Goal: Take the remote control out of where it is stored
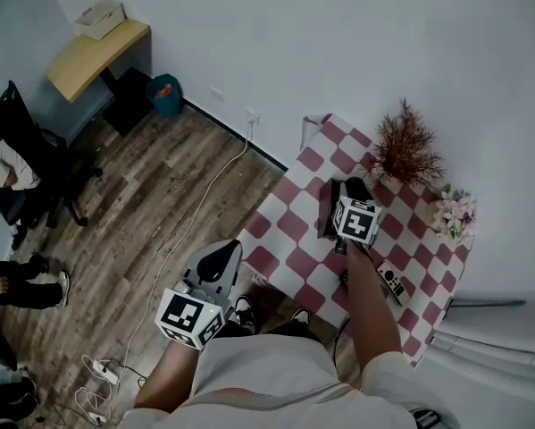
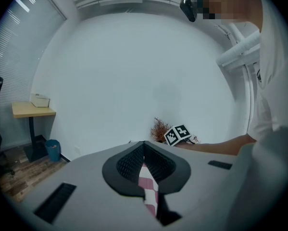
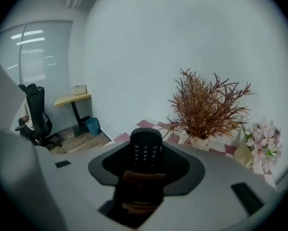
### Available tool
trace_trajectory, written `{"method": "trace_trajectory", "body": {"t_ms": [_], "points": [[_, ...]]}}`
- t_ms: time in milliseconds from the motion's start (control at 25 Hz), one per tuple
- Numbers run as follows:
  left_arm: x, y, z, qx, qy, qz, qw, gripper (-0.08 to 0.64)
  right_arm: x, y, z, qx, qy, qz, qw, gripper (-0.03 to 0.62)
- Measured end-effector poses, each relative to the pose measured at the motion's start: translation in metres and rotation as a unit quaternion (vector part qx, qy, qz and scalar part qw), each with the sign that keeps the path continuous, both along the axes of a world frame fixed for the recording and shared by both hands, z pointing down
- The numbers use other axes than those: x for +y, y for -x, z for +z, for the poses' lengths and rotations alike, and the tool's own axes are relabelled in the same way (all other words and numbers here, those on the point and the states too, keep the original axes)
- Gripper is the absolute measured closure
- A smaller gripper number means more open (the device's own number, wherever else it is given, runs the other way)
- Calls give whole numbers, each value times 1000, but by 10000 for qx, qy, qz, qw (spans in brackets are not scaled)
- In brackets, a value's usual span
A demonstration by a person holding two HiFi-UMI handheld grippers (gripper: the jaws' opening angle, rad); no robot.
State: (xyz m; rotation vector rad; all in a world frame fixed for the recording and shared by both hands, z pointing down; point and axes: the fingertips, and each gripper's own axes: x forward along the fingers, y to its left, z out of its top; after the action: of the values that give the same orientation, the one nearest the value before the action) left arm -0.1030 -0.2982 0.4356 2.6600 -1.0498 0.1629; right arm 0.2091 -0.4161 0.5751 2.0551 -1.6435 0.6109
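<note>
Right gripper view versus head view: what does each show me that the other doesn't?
Only the right gripper view: the keypad of the upright remote and its slatted holder, between the open jaws of the right gripper. Only the head view: a second remote lying flat on the checkered table, and the left gripper beside it. Both: the dried plant and the pink flowers.

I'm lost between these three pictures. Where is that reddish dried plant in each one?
Head view: dried plant at the upper right, on the checked table.
Left gripper view: dried plant small, just right of centre.
Right gripper view: dried plant large, right of centre.
Shared landmark: the wooden desk, at the left in all three.
</note>
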Motion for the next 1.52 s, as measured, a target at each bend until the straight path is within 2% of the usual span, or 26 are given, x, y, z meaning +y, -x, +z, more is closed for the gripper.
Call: {"method": "trace_trajectory", "body": {"t_ms": [200, 360, 480, 720, 920, 1080, 1280, 1360, 1520], "points": [[1, -4, 1, -2, 37, 48, 10000, 551, 3, -1, -5, 40, -180, -30, 9998, 393], [4, -12, -2, -12, 14, 98, 10000, 551, 6, 2, -31, 144, -567, -178, 9981, 393], [7, -20, -6, -1, -41, 155, 9999, 551, 11, 9, -62, 411, -959, -457, 9935, 393], [19, -49, -17, 62, -144, 314, 9994, 551, 38, 20, -133, 267, -1636, -1021, 9809, 393], [33, -77, -27, 117, -244, 437, 9987, 551, 72, 2, -172, 475, -1739, -1477, 9725, 393], [43, -95, -28, 139, -264, 430, 9986, 551, 99, -27, -165, 1070, -1234, -1898, 9681, 394], [58, -117, -26, 125, -232, 424, 9988, 551, 128, -68, -129, 1381, -302, -2243, 9642, 394], [63, -124, -24, 104, -217, 423, 9988, 551, 138, -76, -111, 1617, 192, -2504, 9544, 394], [72, -136, -17, 49, -140, 384, 9992, 551, 153, -83, -68, 2004, 1289, -3087, 9208, 396]]}}
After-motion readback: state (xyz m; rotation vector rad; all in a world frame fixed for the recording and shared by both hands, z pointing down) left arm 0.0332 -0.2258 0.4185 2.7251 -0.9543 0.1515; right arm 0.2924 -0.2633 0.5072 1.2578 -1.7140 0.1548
